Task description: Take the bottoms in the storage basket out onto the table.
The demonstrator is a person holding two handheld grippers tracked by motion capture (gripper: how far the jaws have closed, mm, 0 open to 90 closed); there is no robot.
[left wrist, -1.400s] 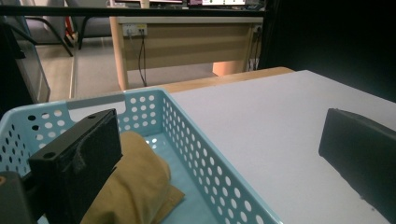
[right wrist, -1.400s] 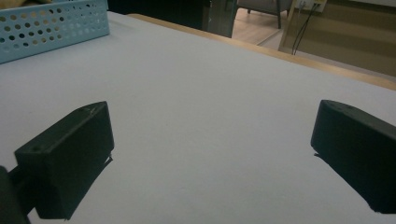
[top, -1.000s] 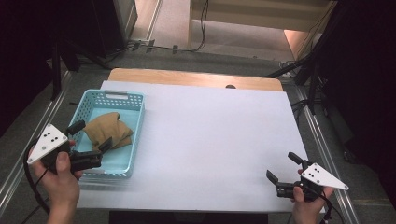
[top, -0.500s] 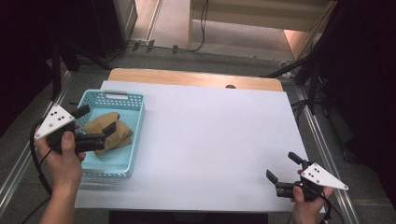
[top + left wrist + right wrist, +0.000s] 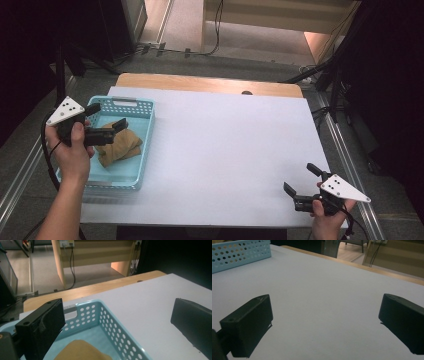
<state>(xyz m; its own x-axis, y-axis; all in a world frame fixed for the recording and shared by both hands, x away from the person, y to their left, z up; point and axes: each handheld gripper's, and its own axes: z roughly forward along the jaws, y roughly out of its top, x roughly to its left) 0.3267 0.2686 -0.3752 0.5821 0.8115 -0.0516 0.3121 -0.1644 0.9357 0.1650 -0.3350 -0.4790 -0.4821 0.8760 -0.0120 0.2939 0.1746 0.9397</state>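
While its jaws stand spread wide with nothing between them, the left gripper (image 5: 107,126) hangs over the light blue perforated basket (image 5: 145,131) at the left of the high view, held in the person's left hand (image 5: 71,150), with the grey three-cornered plate (image 5: 65,110) on top. In the left gripper view one jaw rises at the lower left above the basket's inside and the other at the right edge, out past the basket's wall (image 5: 117,332) over the white bench (image 5: 155,305). A folded tan cloth (image 5: 119,146) lies inside the basket, just under and slightly beyond the jaw tips; its edge shows at the bottom of the left gripper view (image 5: 82,351). The right gripper (image 5: 300,181), at the lower right of the high view, also has its jaws released and apart, empty, low over bare bench (image 5: 324,290), well apart from the basket, whose corner (image 5: 242,252) sits in the upper left of the right gripper view. A wooden strip (image 5: 210,84) borders the bench's far edge.
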